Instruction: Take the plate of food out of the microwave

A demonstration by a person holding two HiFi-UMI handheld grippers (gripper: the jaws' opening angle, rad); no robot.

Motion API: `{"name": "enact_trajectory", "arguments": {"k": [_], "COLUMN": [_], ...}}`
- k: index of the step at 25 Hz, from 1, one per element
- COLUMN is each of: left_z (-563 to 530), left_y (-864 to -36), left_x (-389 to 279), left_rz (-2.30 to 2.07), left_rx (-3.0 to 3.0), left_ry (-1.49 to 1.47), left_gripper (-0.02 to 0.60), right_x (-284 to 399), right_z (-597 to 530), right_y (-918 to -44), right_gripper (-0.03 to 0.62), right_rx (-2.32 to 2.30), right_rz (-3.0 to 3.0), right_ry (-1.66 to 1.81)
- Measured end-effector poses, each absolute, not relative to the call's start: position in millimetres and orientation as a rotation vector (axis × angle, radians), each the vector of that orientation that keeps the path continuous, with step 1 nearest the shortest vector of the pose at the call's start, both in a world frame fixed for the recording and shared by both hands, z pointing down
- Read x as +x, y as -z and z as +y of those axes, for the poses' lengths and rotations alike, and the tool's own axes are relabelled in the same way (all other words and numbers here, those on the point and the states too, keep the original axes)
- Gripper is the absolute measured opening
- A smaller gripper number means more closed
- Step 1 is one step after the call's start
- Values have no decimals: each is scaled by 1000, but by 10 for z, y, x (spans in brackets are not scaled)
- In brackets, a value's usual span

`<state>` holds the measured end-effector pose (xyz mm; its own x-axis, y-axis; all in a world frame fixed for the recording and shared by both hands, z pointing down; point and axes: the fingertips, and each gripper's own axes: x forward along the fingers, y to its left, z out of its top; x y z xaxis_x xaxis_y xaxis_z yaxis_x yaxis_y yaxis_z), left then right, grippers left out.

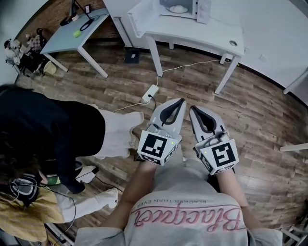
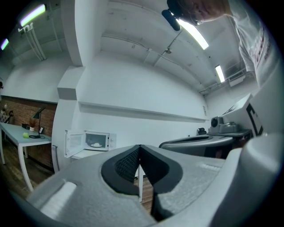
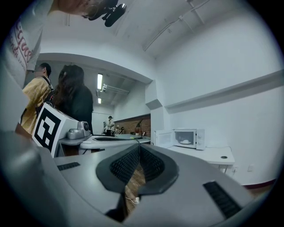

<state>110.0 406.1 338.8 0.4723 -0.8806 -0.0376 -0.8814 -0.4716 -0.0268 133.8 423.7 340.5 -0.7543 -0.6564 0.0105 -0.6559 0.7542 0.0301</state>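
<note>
A white microwave [image 1: 195,6] stands on a white table [image 1: 202,36] at the far end of the room, with its door [image 1: 142,17] swung open to the left. Inside lies a white plate of food [image 1: 178,8], also small in the left gripper view as the plate [image 2: 95,144] and in the right gripper view as the plate [image 3: 185,142]. My left gripper [image 1: 181,100] and right gripper [image 1: 193,109] are held side by side close to my body, far from the microwave. Both are shut, with nothing between the jaws: left gripper [image 2: 140,146], right gripper [image 3: 140,145].
A person in a black top and white trousers [image 1: 62,134] bends over at my left. A power strip [image 1: 150,92] and its cable lie on the wooden floor between me and the white table. A grey-blue table [image 1: 72,33] stands at the far left.
</note>
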Motion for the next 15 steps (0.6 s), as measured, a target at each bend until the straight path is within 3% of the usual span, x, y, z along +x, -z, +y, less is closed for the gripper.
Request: {"name": "enact_trajectory", "arguments": {"k": [15], "left_z": [3376], "left_y": [-3416], "left_x": [1040], "left_rz": [1593], "left_rx": [-2677], "left_ry": [-56], "left_gripper": [5], "right_x": [1329], "right_z": [3605], "right_y": [-3460], "right_gripper": [17], "right_rx": [1115], "right_rz": [-2908], "right_ry": [14]}}
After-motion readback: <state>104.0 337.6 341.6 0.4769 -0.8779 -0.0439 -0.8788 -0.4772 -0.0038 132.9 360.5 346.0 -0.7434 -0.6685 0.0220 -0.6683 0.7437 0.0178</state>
